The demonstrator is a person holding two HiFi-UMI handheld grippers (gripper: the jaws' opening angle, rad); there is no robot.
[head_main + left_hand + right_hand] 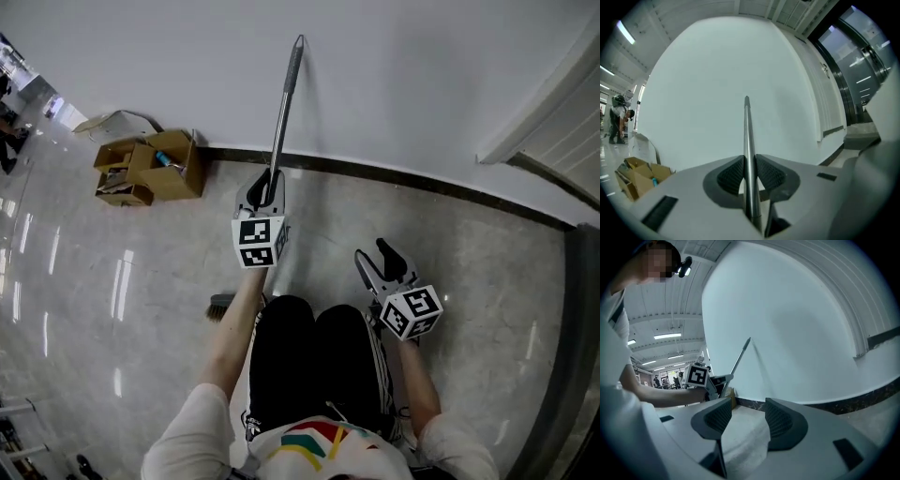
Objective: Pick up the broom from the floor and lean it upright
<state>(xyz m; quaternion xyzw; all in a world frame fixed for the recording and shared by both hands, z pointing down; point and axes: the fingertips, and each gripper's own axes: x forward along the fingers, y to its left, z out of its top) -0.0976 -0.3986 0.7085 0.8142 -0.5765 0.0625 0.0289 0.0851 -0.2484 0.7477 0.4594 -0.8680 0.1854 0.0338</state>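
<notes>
The left gripper (265, 190) pinches the broom (284, 103) partway along its metal handle, with both ribbed pads (731, 176) pressed against the tube. The broom's long axis stands steeply. Its bristle head (225, 305) is low by the person's left leg, close to the floor (112, 281), and the handle tip points up at the white wall (394, 84); whether it touches there is unclear. The right gripper (384, 262) hangs beside it, jaws spread and empty. A cardboard box (150, 169) sits at the floor's wall edge.
</notes>
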